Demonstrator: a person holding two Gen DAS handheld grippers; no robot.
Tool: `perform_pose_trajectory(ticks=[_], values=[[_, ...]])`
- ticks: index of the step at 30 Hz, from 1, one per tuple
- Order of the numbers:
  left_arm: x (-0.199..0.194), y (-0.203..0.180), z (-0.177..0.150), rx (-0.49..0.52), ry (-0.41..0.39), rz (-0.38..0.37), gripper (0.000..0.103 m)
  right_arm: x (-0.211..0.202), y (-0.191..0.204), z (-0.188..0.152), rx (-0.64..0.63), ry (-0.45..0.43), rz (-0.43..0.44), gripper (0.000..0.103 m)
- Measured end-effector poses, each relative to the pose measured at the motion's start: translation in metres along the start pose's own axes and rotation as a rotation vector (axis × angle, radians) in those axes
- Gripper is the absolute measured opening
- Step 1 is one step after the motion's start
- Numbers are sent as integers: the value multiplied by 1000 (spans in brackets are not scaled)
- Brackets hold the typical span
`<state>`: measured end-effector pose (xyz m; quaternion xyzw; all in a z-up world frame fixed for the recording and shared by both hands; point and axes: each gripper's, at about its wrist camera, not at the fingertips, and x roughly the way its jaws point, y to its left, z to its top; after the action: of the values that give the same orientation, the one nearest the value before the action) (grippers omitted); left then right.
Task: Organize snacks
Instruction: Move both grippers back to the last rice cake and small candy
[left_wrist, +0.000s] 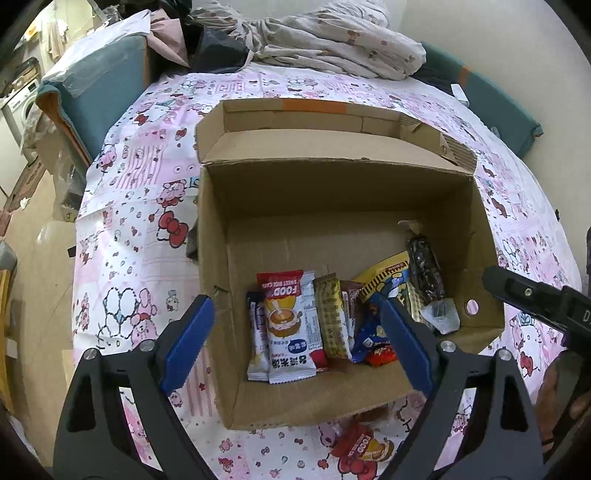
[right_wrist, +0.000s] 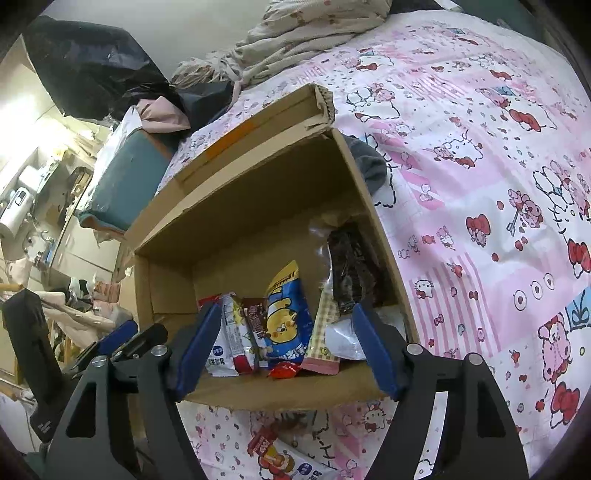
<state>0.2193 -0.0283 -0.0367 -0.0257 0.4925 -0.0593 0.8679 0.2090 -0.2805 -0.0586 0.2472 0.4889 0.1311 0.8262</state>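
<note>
An open cardboard box (left_wrist: 214, 229) sits on a pink cartoon bed sheet (left_wrist: 140, 184). Along its near wall stand several snack packets: a red-and-white rice cake packet (left_wrist: 288, 321), a yellow-brown bar (left_wrist: 332, 317), a yellow-and-blue packet (left_wrist: 388, 280) and a dark packet (left_wrist: 424, 273). My left gripper (left_wrist: 295, 314) hangs open over the box's near left part, its pads clear of the packets. My right gripper (right_wrist: 286, 314) is open above the box (right_wrist: 166, 266), over the yellow-and-blue packet (right_wrist: 288, 317) and the dark packet (right_wrist: 351, 266). One more rice cake packet (left_wrist: 362, 446) (right_wrist: 280, 458) lies on the sheet in front of the box.
A rumpled quilt (left_wrist: 332, 40) and a dark bag (right_wrist: 92, 66) lie at the bed's far end. A teal box (left_wrist: 96, 92) stands off the far left corner. A grey cloth (right_wrist: 369, 162) lies against the box's right wall. The bed edge drops to the floor on the left.
</note>
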Motion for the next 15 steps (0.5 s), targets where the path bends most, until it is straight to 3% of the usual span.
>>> perform_pose_trajectory(ticks=[8, 15], values=[[-19, 5, -11, -8, -20, 13, 89, -16, -6, -15, 42, 6, -9, 77], [-33, 8, -31, -5, -9, 23, 89, -16, -5, -36, 27, 77, -75, 77]])
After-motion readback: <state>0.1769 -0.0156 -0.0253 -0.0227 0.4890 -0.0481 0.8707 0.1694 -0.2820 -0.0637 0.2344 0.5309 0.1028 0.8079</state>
